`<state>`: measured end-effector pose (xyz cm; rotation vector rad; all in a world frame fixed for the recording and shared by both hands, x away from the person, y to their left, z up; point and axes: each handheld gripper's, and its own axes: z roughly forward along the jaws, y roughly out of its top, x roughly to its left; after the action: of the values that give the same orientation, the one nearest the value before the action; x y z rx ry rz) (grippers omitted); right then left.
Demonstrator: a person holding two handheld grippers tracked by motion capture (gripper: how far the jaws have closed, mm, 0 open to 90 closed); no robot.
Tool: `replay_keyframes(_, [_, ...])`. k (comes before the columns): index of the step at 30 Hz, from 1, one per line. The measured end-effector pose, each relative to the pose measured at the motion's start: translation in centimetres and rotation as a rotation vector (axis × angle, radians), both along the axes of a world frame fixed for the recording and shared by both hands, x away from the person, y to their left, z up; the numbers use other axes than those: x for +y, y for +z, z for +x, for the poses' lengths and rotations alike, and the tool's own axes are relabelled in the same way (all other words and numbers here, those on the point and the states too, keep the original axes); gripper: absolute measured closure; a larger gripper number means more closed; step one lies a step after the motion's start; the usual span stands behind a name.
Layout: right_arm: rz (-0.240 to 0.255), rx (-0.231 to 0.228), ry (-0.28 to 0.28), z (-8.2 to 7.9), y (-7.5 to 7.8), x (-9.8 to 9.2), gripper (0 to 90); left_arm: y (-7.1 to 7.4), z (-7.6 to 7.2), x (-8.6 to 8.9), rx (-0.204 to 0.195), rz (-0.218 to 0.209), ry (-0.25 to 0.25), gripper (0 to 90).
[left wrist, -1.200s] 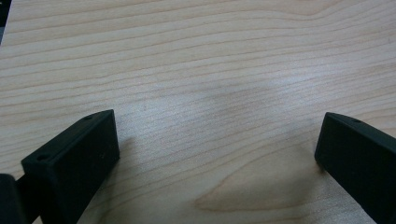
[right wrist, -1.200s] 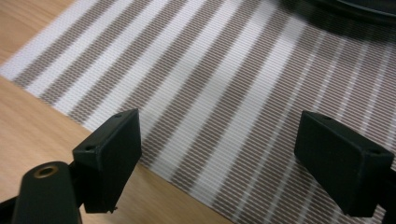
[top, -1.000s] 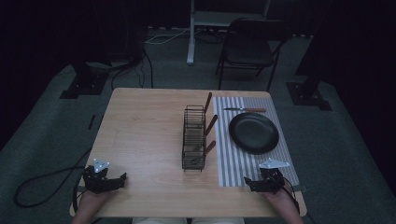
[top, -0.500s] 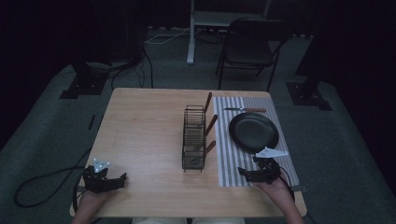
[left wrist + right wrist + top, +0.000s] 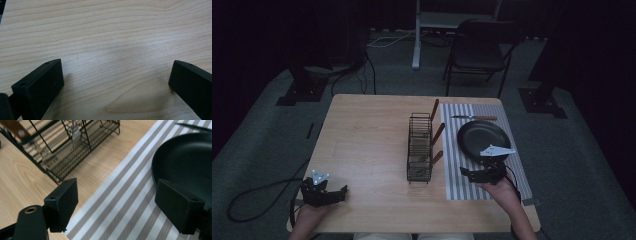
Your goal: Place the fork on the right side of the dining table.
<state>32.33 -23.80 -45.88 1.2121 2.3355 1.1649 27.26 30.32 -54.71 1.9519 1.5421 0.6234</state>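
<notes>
While both grippers' fingers (image 5: pixel 62 202) sit released, the right gripper (image 5: pixel 483 173), at the pan's (image 5: pixel 479 137) six o'clock, could nudge it askew.

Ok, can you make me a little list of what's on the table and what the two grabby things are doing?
table: light wood
mat: striped, on the table's right side
pan: black, on the mat
knife: wooden handle, on the mat beyond the pan
rack: black wire, mid-table, left of the mat
in rack: wooden-handled utensils sticking out
left gripper: near left corner, jaws open over bare wood
right gripper: over the mat by the pan's near edge, jaws open, holding nothing
</notes>
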Motion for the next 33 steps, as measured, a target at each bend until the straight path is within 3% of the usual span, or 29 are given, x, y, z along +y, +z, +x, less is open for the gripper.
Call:
replay_keyframes(15, [0.027, -0.054, 0.011, 2.1, 3.3, 1.8, 18.7, 0.0, 0.0, 0.0, 0.000, -0.001, 0.001, 0.0])
replay_keyframes(33, [0.040, -0.092, 0.045, 4.0, 6.5, 6.2, 23.0, 0.0, 0.0, 0.0, -0.001, 0.001, -0.001, 0.0])
